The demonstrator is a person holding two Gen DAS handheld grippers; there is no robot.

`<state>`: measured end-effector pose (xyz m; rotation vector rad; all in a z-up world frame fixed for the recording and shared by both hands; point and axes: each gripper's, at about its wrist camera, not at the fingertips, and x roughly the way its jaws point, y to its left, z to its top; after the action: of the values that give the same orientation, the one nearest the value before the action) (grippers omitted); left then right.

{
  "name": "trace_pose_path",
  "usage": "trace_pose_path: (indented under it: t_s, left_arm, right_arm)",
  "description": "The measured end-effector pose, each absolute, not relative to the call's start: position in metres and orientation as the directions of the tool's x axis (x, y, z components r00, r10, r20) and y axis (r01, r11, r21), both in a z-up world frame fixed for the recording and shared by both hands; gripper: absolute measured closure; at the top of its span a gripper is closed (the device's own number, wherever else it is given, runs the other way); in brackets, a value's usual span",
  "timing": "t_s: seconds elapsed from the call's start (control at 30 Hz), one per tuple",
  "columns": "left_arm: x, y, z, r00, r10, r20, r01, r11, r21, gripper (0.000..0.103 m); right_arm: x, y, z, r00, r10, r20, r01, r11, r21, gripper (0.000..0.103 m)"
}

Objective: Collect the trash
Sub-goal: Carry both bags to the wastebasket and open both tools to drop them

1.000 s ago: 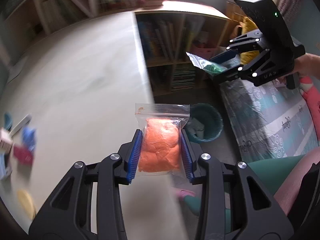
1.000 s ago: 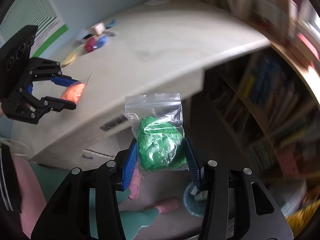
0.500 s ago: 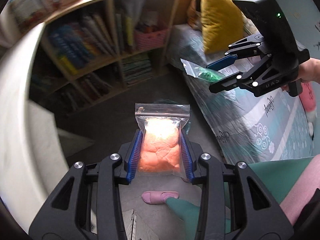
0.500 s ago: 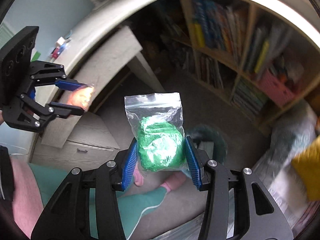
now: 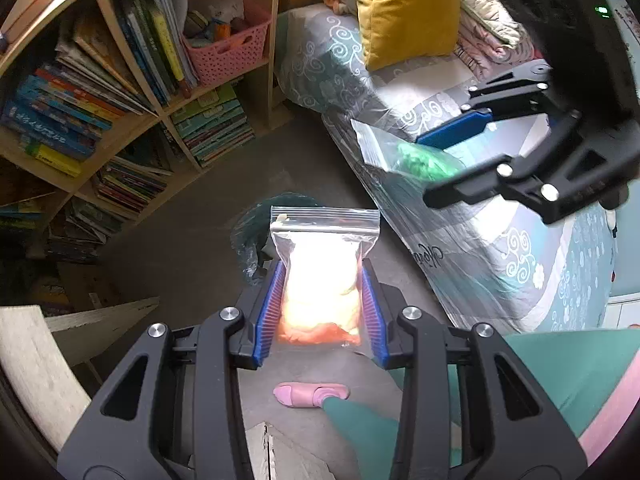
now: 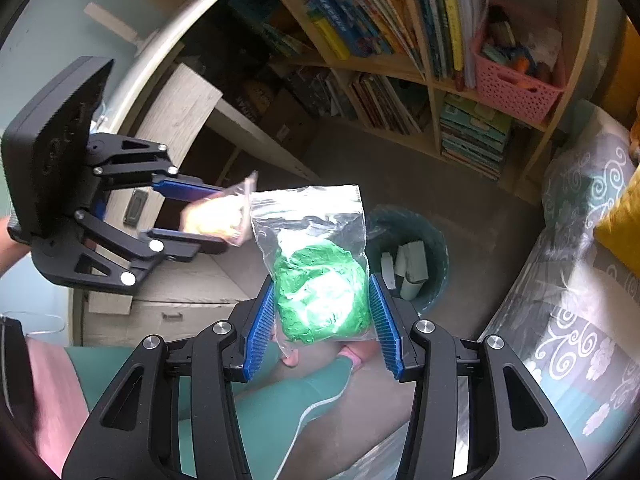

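Observation:
My left gripper (image 5: 320, 300) is shut on a clear zip bag of orange stuff (image 5: 320, 280), held in the air above the floor. My right gripper (image 6: 324, 312) is shut on a clear zip bag of green stuff (image 6: 324, 292). A dark green trash bin (image 6: 412, 256) with pale scraps inside stands on the floor just beyond the green bag. In the left wrist view the bin (image 5: 256, 236) is mostly hidden behind the orange bag. The right gripper (image 5: 452, 160) with its green bag shows at the upper right there. The left gripper (image 6: 196, 216) shows at left in the right wrist view.
A bookshelf (image 5: 120, 80) full of books with a pink basket (image 5: 228, 48) stands behind the bin. A bed with patterned cover (image 5: 480, 220) and a yellow pillow (image 5: 400, 4) is at right. A desk with drawers (image 6: 180, 184) is at left. The person's leg and pink slipper (image 5: 308, 394) are below.
Both grippers have swung away from the desk top and down toward the floor, with their bags still held. The trash bin now lies close under both bags.

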<state>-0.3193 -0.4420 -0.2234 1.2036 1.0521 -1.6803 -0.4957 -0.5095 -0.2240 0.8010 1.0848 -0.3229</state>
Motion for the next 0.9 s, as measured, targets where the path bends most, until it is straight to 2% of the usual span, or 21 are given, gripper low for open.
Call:
trace_pose_path:
  t_s: [0.03, 0.07, 0.1, 0.2, 0.57, 0.9]
  left_arm:
    - [-0.321, -0.446, -0.226, -0.231, -0.130, -0.964, 0.927, -0.330, -0.178, 0.064]
    - [-0.323, -0.452, -0.231, -0.229, -0.120, -0.966, 0.929, -0.322, -0.180, 0.049]
    - [-0.324, -0.455, -0.233, -0.224, -0.119, -0.967, 0.931, -0.320, -0.176, 0.041]
    - [-0.328, -0.463, -0.240, -0.209, -0.104, -0.972, 0.931, -0.325, -0.166, 0.034]
    - [-0.308, -0.457, -0.241, -0.205, -0.088, -0.975, 0.945, -0.277, -0.173, 0.034]
    - [-0.267, -0.427, -0.211, -0.197, -0.168, -0.966, 0.972, -0.161, -0.170, 0.034]
  right_arm:
    - [-0.495, -0.512, -0.226, 0.452, 0.144, -0.880, 0.601, 0.680, 0.419, 0.053]
    - [-0.496, -0.515, -0.229, 0.445, 0.153, -0.882, 0.609, 0.671, 0.424, 0.049]
    - [-0.497, -0.519, -0.231, 0.446, 0.158, -0.881, 0.613, 0.664, 0.429, 0.040]
    - [-0.501, -0.528, -0.236, 0.446, 0.157, -0.881, 0.628, 0.647, 0.433, 0.035]
    - [-0.511, -0.540, -0.240, 0.437, 0.167, -0.884, 0.647, 0.624, 0.438, 0.035]
    - [-0.484, -0.541, -0.218, 0.465, 0.175, -0.868, 0.580, 0.680, 0.448, 0.035]
